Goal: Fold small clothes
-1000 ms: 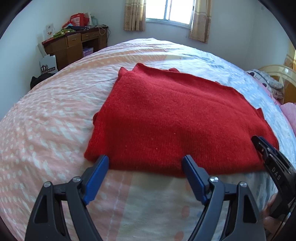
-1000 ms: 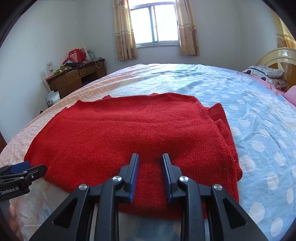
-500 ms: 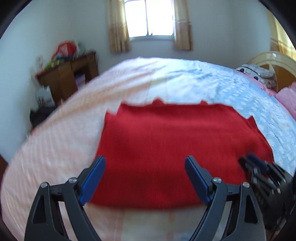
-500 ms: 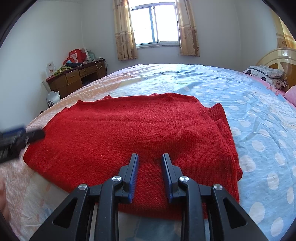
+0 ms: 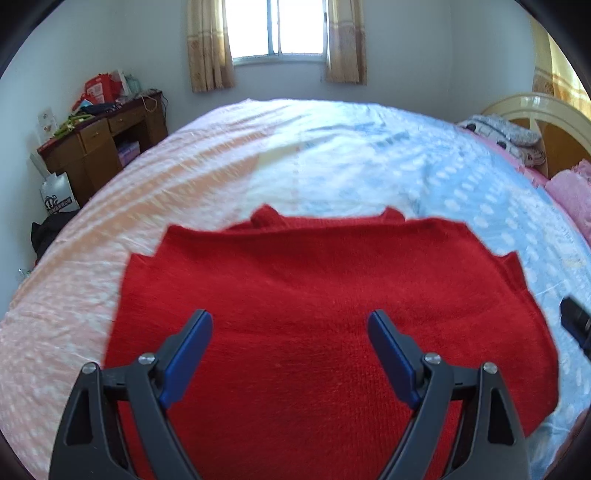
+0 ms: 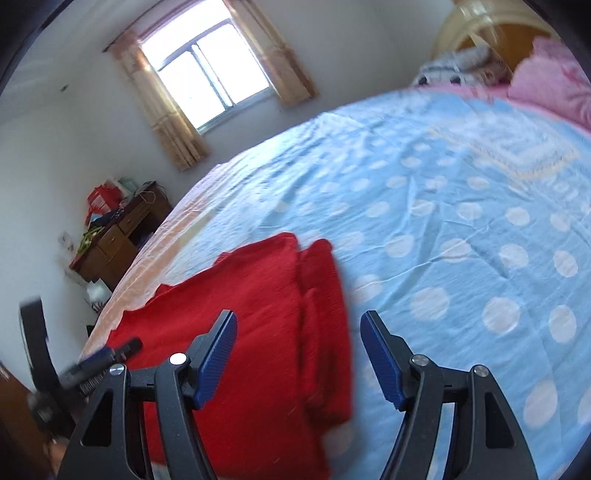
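A red knitted sweater [image 5: 325, 302] lies folded flat on the bed; it also shows in the right wrist view [image 6: 258, 317]. My left gripper [image 5: 290, 319] is open and empty, hovering over the sweater's near half. My right gripper [image 6: 298, 320] is open and empty, above the sweater's right edge, where folded layers stack up. The right gripper's tip [image 5: 576, 325] shows at the right edge of the left wrist view. The left gripper [image 6: 99, 360] shows blurred at the left of the right wrist view.
The bed [image 5: 369, 158] has a pink and blue dotted sheet. A wooden desk [image 5: 99, 147] with clutter stands at the far left wall. Pillows [image 5: 506, 136] and a headboard [image 5: 546, 122] are at the right. A window [image 5: 279, 29] is behind the bed.
My left gripper moved forward and right, over the sweater. My right gripper opened, let go of the sweater's near edge, and swung to the sweater's right edge, tilting.
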The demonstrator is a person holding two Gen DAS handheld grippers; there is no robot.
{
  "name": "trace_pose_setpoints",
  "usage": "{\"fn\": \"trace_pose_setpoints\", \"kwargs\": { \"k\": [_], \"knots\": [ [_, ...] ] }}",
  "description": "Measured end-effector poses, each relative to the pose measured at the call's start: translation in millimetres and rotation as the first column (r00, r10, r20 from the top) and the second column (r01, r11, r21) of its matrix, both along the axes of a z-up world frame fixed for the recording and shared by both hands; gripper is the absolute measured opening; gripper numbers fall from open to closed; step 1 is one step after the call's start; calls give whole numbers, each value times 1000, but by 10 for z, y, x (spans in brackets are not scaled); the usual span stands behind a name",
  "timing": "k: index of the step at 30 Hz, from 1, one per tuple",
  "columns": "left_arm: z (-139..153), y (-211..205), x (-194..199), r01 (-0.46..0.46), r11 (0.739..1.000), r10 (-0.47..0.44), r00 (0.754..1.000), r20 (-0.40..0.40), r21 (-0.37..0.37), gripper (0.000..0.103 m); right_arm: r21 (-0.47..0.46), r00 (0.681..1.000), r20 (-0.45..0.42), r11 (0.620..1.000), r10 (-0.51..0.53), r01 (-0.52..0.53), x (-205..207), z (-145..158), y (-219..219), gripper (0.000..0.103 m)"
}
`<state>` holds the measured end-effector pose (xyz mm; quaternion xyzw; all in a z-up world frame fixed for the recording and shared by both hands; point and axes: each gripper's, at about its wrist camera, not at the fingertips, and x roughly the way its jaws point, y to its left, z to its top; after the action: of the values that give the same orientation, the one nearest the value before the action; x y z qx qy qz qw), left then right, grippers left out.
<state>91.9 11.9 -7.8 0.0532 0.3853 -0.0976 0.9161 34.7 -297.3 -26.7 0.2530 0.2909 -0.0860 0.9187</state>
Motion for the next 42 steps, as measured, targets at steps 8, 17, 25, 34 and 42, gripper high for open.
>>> {"fn": "trace_pose_setpoints", "kwargs": {
  "k": [8,17,25,34,42],
  "knots": [
    [-157,-36,-27,-4,1000,4,1000,-11,29,93,13,999,-48,1000,-3,3,137,-292,-44,70],
    [-164,-14,-1,3,1000,-3,1000,-10,11,95,117,1000,-9,993,29,-28,119,-230,-169,71],
    [-170,-11,1,5,1000,-5,1000,-9,12,95,76,993,-47,992,106,-102,314,-281,62,72],
    [-169,-9,0,6,1000,-6,1000,-10,13,95,7,987,-79,991,137,-137,364,-310,236,56],
    [-169,-19,13,9,1000,-9,1000,-11,11,95,-2,984,-82,988,156,-157,344,-329,256,37]
  ]
}}
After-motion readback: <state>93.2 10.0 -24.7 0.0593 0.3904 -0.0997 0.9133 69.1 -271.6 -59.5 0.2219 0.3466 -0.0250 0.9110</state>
